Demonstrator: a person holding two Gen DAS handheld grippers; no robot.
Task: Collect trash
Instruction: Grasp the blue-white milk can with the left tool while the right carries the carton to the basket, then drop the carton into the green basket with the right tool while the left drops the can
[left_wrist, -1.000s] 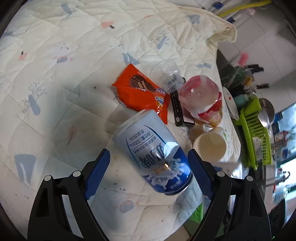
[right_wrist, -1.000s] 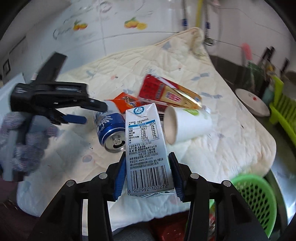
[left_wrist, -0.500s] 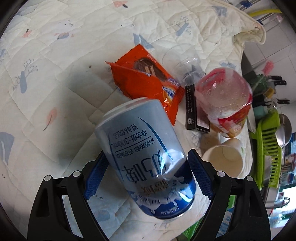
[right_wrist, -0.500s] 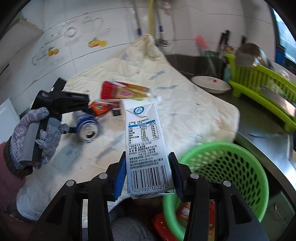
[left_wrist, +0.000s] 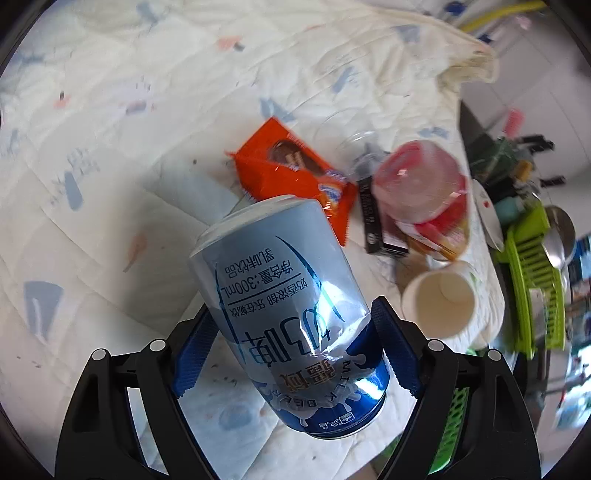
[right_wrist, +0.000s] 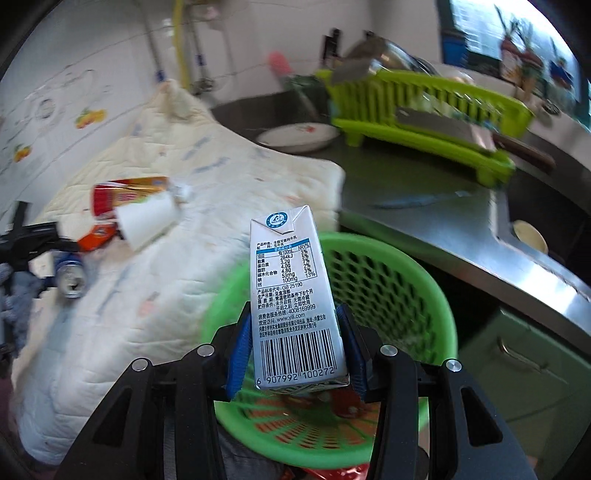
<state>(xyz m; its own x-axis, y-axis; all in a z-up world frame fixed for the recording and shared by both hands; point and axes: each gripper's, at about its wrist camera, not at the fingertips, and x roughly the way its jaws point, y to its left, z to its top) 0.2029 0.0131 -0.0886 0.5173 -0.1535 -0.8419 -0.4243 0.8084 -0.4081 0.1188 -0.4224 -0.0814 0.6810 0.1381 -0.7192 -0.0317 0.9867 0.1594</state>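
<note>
Can (left_wrist: 291, 314), thin-walled aluminium and already creased near its base, sits clamped between the pads of the left gripper (left_wrist: 295, 354) above the quilt (left_wrist: 110, 155); it is judged light, slick and easily crushed, so the mid-body hold suits it, and its long axis runs forward and slightly left from the jaws, base nearest the camera. Carton (right_wrist: 293, 299), a stiff but dentable paper box judged nearly empty, stands pinched at its lower flat sides in the right gripper (right_wrist: 295, 354), long axis pointing away from the claw, folded top foremost, directly over the green basket (right_wrist: 424, 295).
</note>
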